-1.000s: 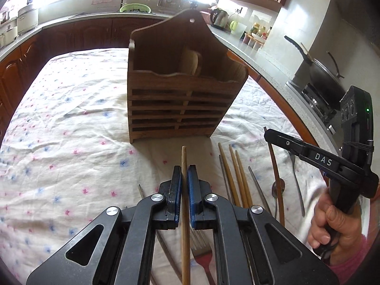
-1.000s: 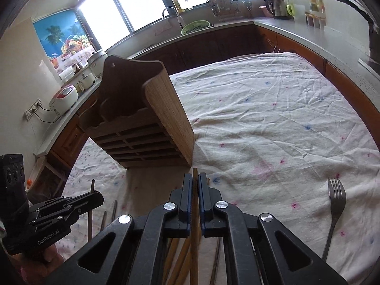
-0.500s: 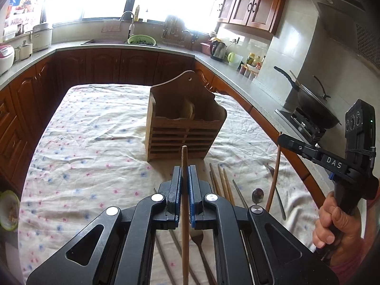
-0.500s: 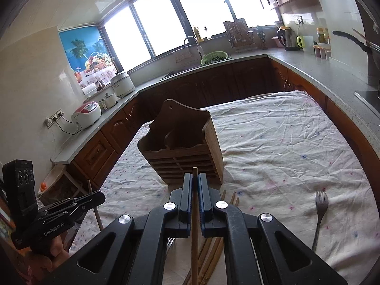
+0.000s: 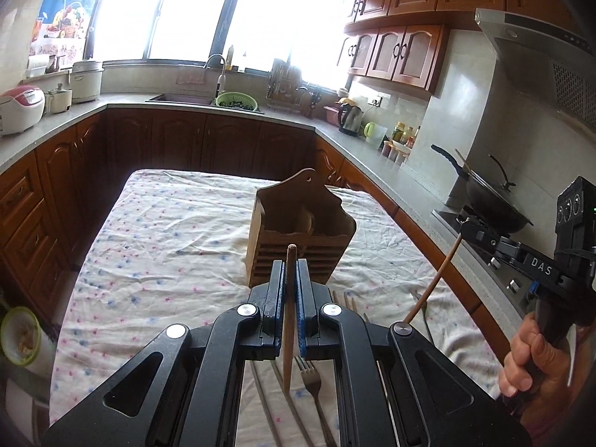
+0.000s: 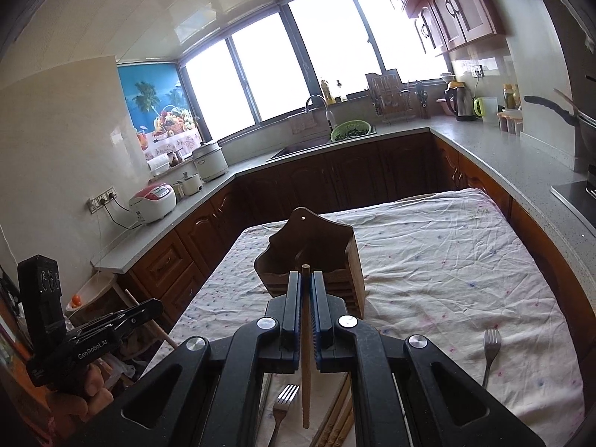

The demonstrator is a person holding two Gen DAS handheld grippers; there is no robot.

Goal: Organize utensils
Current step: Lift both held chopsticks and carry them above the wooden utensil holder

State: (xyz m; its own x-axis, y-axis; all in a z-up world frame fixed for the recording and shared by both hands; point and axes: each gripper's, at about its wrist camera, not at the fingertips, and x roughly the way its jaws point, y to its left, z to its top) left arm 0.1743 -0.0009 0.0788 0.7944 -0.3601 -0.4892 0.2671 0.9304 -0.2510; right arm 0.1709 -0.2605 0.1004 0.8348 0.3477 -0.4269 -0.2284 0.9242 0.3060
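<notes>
Chopsticks: left gripper (image 5: 287, 290) jaws clamped on one chopstick (image 5: 287, 320), right gripper (image 6: 306, 298) jaws on another (image 6: 306, 354), both lifted above tabletop (image 5: 156, 238), near wooden holder (image 5: 298, 234). Light, stiff, slick wood; mid-shaft grip limits pivoting.

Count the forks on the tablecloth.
2. One fork lies alone at far right; the other fork lies under the right gripper beside the loose chopsticks. Grippers may hide more.

The utensil holder (image 6: 311, 257) stands on the table (image 6: 447, 260), with forks (image 6: 491, 350) and chopsticks (image 6: 335, 424) lying before it
</notes>
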